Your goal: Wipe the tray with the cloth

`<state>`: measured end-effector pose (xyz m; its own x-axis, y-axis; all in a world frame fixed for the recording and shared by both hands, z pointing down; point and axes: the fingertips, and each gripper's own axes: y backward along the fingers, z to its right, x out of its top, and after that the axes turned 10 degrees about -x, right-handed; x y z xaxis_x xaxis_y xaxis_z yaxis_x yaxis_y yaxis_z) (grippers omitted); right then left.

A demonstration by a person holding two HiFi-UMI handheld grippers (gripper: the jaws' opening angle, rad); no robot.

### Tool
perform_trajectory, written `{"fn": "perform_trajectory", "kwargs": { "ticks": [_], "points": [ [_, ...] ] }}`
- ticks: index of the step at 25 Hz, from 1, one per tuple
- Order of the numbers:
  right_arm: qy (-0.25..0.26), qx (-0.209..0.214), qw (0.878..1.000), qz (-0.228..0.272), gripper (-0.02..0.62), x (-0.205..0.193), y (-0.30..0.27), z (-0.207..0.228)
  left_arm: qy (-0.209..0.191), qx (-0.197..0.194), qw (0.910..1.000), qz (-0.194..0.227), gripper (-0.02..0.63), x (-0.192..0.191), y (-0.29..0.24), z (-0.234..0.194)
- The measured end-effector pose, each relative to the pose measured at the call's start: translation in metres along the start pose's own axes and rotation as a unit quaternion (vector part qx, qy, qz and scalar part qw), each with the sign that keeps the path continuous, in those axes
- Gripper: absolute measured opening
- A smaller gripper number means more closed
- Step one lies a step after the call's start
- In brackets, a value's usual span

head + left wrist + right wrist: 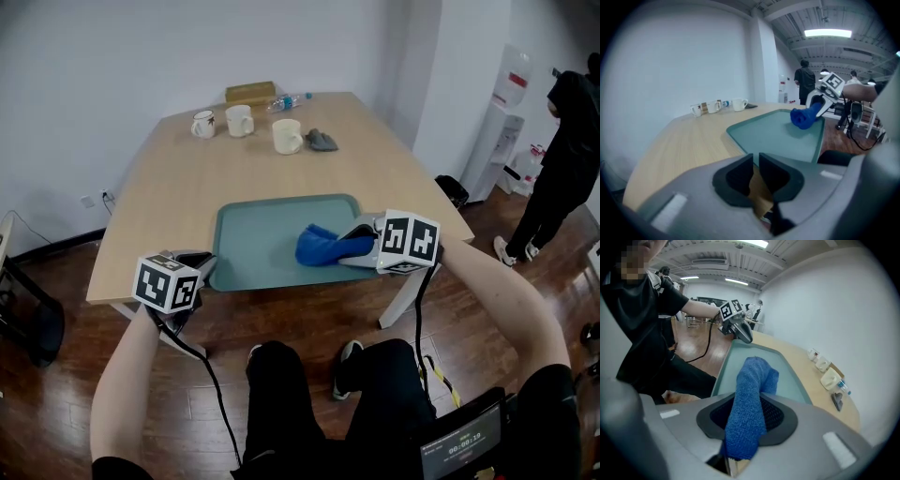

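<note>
The teal tray [262, 258] lies at the near edge of the wooden table [178, 197], and the blue cloth [323, 246] sits bunched on its right half. The right gripper [359, 246] reaches in from the tray's right side, its jaws pinching one end of the cloth while the free end rests on the tray floor. The left gripper [755, 172] is at the tray's near left corner, by the table edge, with its jaws pressed together and nothing of the tray between them. Whether it touches the tray cannot be told. At the table's far end, well apart from the tray, stand three mugs [239, 120], with a small grey object [322, 141] beside the nearest one. A water bottle [289, 100] lying on its side and a brown box [249, 93] are behind them. A person in black [567, 150] stands off to the right near a water dispenser [503, 122].
</note>
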<state>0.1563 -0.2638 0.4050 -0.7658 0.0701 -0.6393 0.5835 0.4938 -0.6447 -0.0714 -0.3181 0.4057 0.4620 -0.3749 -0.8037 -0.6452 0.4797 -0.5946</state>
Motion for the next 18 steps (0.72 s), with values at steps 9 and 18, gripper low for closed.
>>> {"fn": "perform_trajectory", "kwargs": {
  "ticks": [9,18],
  "points": [
    [0.012,-0.028,0.999,0.017,0.112,0.009,0.016,0.030,-0.001,-0.009,1.0000,-0.001,0.043,0.001,0.000,0.005],
    [-0.011,-0.133,0.989,-0.062,0.114,-0.061,-0.008,0.158,-0.007,-0.003,1.0000,0.007,0.042,0.007,0.004,0.003]
  ]
}}
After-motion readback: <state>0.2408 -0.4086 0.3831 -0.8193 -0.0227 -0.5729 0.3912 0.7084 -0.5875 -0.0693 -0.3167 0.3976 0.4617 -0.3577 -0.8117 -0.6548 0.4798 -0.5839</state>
